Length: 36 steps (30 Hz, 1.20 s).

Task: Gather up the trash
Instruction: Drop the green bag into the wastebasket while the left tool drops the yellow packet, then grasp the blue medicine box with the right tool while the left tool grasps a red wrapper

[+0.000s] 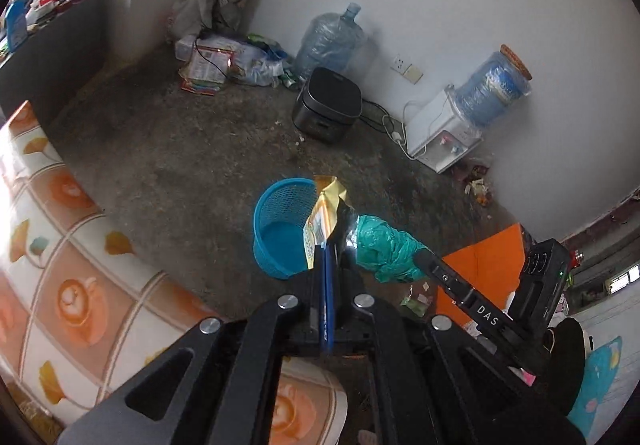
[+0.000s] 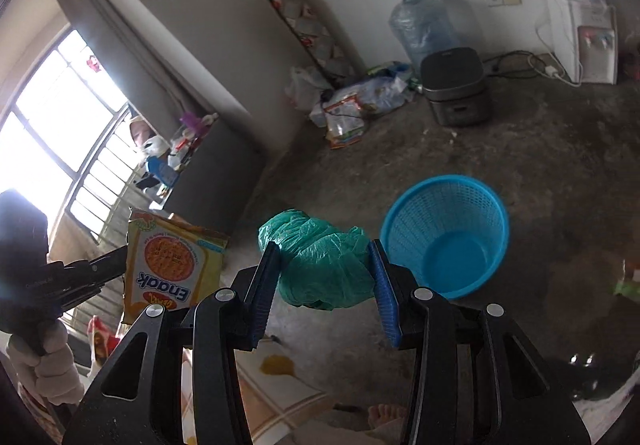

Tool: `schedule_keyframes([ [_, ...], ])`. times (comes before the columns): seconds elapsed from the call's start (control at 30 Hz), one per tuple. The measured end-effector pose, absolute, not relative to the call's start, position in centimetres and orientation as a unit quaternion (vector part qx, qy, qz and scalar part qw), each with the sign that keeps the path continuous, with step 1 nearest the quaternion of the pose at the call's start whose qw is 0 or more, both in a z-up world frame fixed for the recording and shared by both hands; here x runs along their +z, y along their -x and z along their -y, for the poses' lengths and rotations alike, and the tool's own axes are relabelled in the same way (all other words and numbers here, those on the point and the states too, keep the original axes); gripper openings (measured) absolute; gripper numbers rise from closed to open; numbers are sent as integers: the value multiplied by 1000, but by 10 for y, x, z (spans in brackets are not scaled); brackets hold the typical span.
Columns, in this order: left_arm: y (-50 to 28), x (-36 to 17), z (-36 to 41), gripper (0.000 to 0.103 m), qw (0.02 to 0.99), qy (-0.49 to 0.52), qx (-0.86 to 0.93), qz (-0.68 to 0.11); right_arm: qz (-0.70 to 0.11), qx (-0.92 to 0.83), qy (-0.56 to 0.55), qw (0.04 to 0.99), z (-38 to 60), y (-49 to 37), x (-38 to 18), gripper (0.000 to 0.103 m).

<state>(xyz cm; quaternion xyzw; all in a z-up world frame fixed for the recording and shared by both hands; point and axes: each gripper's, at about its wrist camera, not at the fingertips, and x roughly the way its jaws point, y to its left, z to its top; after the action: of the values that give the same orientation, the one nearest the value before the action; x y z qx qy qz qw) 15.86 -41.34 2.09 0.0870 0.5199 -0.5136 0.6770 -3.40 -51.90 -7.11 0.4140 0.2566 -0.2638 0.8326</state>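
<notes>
My left gripper [image 1: 326, 249] is shut on a yellow Enaak snack packet [image 1: 325, 205], which sticks up past the pads. In the right wrist view that packet [image 2: 168, 265] hangs at the left, pinched by its edge. My right gripper [image 2: 324, 269] is shut on a crumpled green plastic bag [image 2: 320, 261], squeezed between the blue pads [image 2: 266, 277]. A blue mesh basket [image 2: 444, 233] stands upright on the concrete floor, just right of and beyond the bag; I see nothing inside it. In the left wrist view the basket [image 1: 280, 229] is directly behind the packet, with the green bag [image 1: 384, 249] to its right.
A black rice cooker [image 1: 328, 105], a water jug [image 1: 332, 37] and a white dispenser [image 1: 444, 133] line the far wall. Bags and wrappers are piled in the corner [image 1: 228, 61]. A patterned mattress [image 1: 60, 245] fills the left. Small wrappers [image 1: 416, 301] lie by an orange sheet [image 1: 488, 265]. A bare foot [image 2: 384, 417] is below.
</notes>
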Motion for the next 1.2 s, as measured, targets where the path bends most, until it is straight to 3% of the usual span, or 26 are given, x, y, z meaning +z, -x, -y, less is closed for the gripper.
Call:
schedule_keyframes([
  [0.2, -159, -44, 518, 0, 667, -140, -508, -526, -275, -330, -459, 777, 590, 20, -134, 43],
  [0.23, -160, -56, 530, 4, 662, -149, -507, -531, -279, -337, -464, 770, 599, 19, -143, 47],
  [0.33, -166, -85, 552, 36, 666, -158, -481, -547, -303, -359, -475, 744, 621, 12, -177, 61],
  [0.53, -170, -91, 543, 42, 675, -154, -477, -541, -313, -368, -476, 735, 607, 29, -186, 61],
  [0.77, -163, -31, 499, 46, 703, -148, -498, -485, -282, -363, -401, 792, 569, 28, -130, 66],
  [0.97, -150, 46, 423, 63, 736, -117, -523, -413, -222, -360, -282, 861, 506, 30, -48, 85],
  [1.03, -141, 72, 391, 69, 753, -112, -524, -382, -194, -358, -235, 882, 479, 32, -22, 95],
  [1.2, -125, 125, 293, 74, 796, -91, -507, -317, -132, -326, -140, 926, 416, 37, 26, 95],
])
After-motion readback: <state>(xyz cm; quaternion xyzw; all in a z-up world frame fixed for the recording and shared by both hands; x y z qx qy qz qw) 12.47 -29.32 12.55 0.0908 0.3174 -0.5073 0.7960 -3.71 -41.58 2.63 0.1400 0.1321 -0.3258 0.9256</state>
